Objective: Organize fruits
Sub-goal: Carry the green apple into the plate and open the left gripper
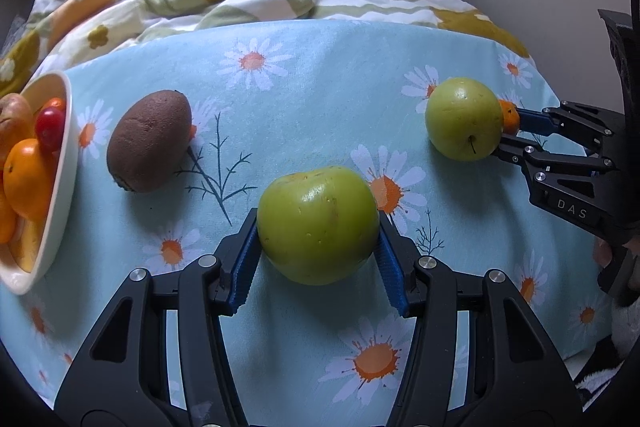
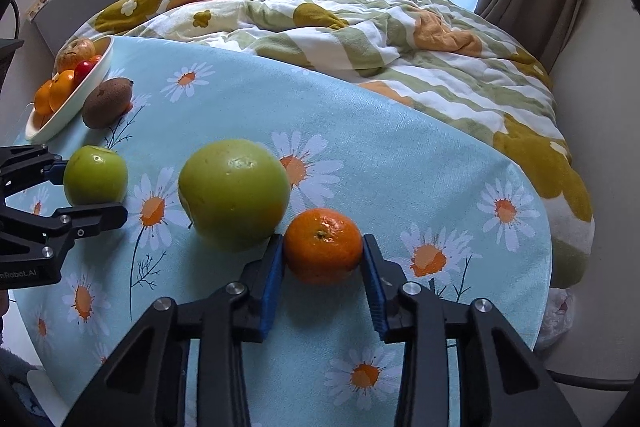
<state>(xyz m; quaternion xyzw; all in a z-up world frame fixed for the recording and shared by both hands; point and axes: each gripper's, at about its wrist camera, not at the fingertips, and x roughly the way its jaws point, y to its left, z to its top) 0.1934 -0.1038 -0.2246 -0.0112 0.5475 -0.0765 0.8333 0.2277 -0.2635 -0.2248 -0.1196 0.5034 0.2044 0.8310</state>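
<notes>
1. left tongs (image 1: 318, 255) clamp a green apple (image 1: 318, 225) resting on the table (image 1: 320, 75).
2. right tongs (image 2: 323, 259) pinch a small orange (image 2: 323, 245), touching a second green apple (image 2: 234, 193).
3. done: the bowl (image 1: 60, 195) holds several fruits. left: both gripped fruits, that second apple and the kiwi (image 1: 150, 141) beside the bowl.
4. only the right view shows the orange whole; the left shows just a sliver.

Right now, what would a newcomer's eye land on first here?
Two grips at once: the left hand-held gripper is closed on a green apple, and the right hand-held gripper pinches a small orange. A second green apple sits between them, a kiwi beside the fruit bowl.
</notes>
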